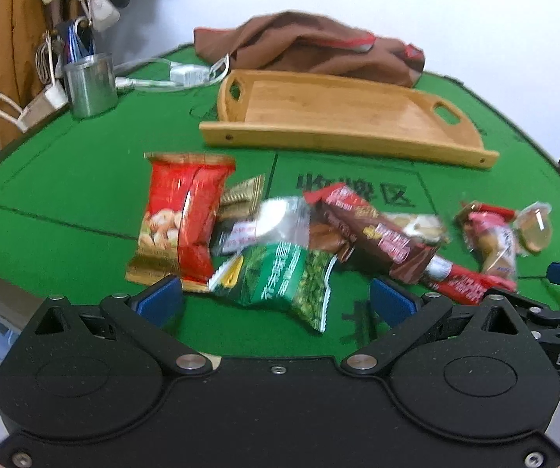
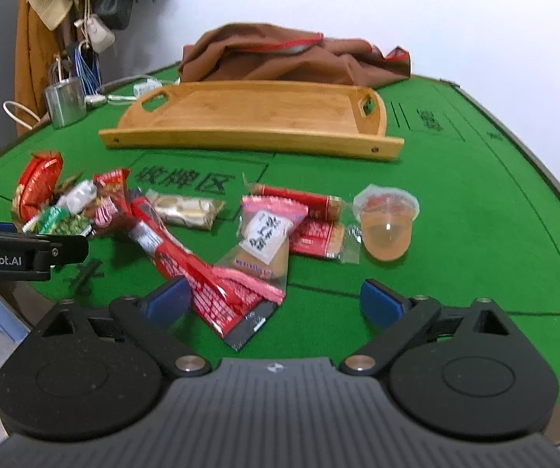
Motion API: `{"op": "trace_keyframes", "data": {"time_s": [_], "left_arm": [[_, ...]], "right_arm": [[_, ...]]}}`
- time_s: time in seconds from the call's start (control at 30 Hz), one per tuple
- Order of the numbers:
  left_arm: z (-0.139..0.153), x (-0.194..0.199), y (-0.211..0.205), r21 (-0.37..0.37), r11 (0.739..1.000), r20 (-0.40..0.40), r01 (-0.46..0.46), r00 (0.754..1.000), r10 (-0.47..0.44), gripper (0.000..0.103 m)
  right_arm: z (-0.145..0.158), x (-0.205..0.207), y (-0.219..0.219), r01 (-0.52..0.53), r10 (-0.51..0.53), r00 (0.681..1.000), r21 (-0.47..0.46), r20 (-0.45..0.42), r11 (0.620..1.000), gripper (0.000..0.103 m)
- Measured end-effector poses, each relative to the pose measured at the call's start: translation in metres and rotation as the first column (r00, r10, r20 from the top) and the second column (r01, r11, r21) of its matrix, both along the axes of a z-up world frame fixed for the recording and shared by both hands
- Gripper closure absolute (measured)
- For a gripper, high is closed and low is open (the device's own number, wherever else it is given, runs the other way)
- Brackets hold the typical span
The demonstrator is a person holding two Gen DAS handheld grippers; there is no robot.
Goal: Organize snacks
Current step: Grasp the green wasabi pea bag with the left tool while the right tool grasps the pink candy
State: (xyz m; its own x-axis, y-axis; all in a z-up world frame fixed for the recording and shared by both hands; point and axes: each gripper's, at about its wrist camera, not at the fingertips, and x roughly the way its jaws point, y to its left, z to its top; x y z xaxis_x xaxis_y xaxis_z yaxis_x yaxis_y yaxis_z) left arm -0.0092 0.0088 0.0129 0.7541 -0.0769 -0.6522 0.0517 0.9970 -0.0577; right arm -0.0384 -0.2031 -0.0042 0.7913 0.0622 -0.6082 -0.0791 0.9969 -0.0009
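The long red snack packet [image 2: 198, 273], lying diagonally on the table [image 2: 475, 234], is reached by the wide-open, empty right gripper [image 2: 276, 300] beside its left finger [image 2: 168, 298].

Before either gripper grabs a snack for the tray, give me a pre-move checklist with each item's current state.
1. Wooden tray holds nothing yet: ok.
2. Left gripper open, nothing gripped: ok.
3. Right gripper open, nothing gripped: ok.
4. Green snack bag lies just ahead of the left gripper's fingers: ok.
5. Long red packet free to lift alone: not ok, a clear pink-edged packet overlaps it.
6. Jelly cup sealed: cannot tell.
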Motion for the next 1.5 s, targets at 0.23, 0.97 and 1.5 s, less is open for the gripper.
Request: {"op": "trace_keyframes", "data": {"time_s": [0.23, 0.97, 1.5], "left_arm": [[0.012, -0.001, -0.002, -0.004, 0.999, 0.054, 0.035, 0.998, -0.034, 0.023], [-0.008, 0.013, 0.005, 0.014, 0.999, -0.014, 0.049, 0.999, -0.049, 0.035], [0.016, 0.003, 0.007, -0.039, 0.995, 0.043, 0.094, 0.995, -0.092, 0.052]], "right_arm": [[0.013, 0.007, -0.002, 0.023, -0.024, 0.999, 0.018, 0.048, 1.000, 0.021], [0.001, 0.033, 0.006, 0.024, -0.025, 1.000, 0.028, 0.014, 0.999, 0.049], [0.012, 0.034, 0.005, 0.011, -0.012, 1.000, 0.047, 0.028, 0.999, 0.070]]}}
